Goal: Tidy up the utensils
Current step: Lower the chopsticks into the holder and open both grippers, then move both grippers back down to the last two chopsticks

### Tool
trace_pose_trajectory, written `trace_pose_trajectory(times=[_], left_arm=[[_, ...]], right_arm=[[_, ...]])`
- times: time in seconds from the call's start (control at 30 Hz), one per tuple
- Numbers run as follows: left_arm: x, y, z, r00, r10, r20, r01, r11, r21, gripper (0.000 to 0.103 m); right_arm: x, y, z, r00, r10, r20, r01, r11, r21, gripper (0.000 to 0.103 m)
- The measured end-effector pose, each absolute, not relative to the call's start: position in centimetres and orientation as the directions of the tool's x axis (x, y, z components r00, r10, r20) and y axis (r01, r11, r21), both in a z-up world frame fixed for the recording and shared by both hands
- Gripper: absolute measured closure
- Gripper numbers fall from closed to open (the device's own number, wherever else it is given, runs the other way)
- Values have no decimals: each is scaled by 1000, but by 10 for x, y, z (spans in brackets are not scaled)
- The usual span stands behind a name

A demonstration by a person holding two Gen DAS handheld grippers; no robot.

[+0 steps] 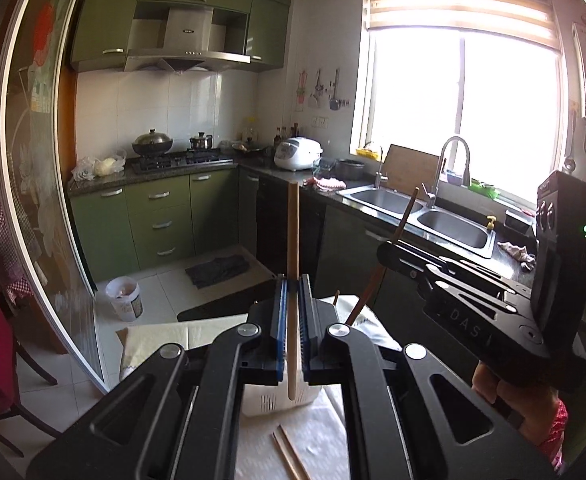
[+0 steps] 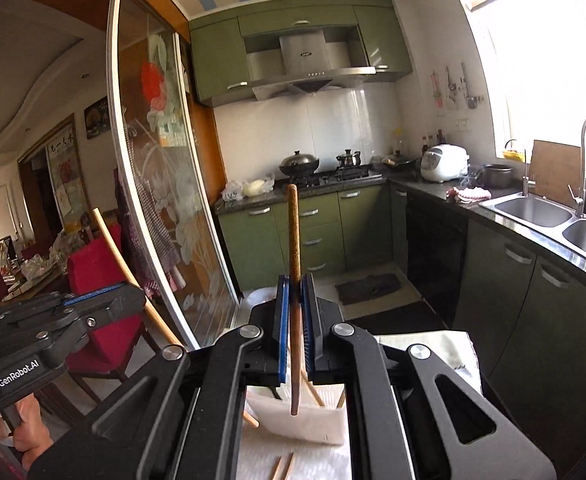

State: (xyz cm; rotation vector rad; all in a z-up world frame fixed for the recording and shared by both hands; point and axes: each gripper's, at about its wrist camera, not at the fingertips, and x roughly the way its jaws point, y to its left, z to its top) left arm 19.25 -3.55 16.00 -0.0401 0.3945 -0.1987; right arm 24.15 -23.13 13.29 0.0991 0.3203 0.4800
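My left gripper (image 1: 292,280) is shut on a light wooden chopstick (image 1: 293,232) that stands upright, its lower end over a white slotted utensil holder (image 1: 269,400). My right gripper (image 2: 294,280) is shut on a darker brown chopstick (image 2: 294,232), also upright, above the same white holder (image 2: 305,420), which has other chopsticks leaning in it. The right gripper also shows in the left wrist view (image 1: 387,252), holding the brown chopstick (image 1: 407,212). The left gripper shows in the right wrist view (image 2: 93,296) with its light chopstick (image 2: 111,240). Two loose chopsticks (image 1: 289,456) lie on the white cloth.
The holder stands on a table with a white cloth (image 2: 261,456). A kitchen counter with a double sink (image 1: 421,216) runs along the right. A stove with pots (image 1: 173,152) stands at the back. A glass sliding door (image 2: 153,200) and a red chair (image 2: 97,280) are on the left.
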Motion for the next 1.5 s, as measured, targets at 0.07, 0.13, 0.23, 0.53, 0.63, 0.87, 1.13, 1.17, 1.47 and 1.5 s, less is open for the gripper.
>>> trace_pose_trajectory(times=[0.07, 0.13, 0.23, 0.53, 0.63, 0.87, 1.13, 1.17, 1.47, 1.5], left_arm=[[205, -38, 165, 915, -188, -358, 172, 982, -75, 98], [217, -39, 165, 923, -164, -348, 151, 986, -66, 98], [239, -40, 152, 920, -129, -371, 117, 992, -54, 98], [287, -39, 98, 835, -91, -542, 80, 996, -45, 97], [292, -38, 82, 801, -82, -593, 70, 997, -44, 97], [284, -32, 71, 784, -73, -617, 59, 997, -43, 82], [242, -35, 60, 735, -113, -669, 87, 994, -72, 64], [238, -35, 48, 703, -127, -700, 91, 992, -88, 64], [229, -45, -80, 429, -155, -890, 39, 987, -153, 69], [230, -47, -90, 409, -145, -901, 29, 989, -146, 73]], right_arm=[[257, -229, 137, 851, 454, -265, -426, 891, 156, 96], [274, -225, 134, 852, 443, -281, -416, 897, 153, 96], [297, -217, 119, 834, 433, -343, -404, 902, 156, 96], [330, -196, 52, 755, 410, -512, -395, 907, 143, 96], [335, -191, 31, 722, 413, -555, -403, 903, 149, 95], [317, -187, 19, 715, 410, -566, -415, 901, 129, 86], [234, -230, 25, 761, 429, -487, -411, 899, 150, 81], [221, -238, 20, 760, 432, -486, -409, 898, 160, 79], [155, -309, -61, 664, 481, -572, -338, 876, 344, 79], [152, -314, -66, 659, 480, -579, -331, 876, 350, 79]])
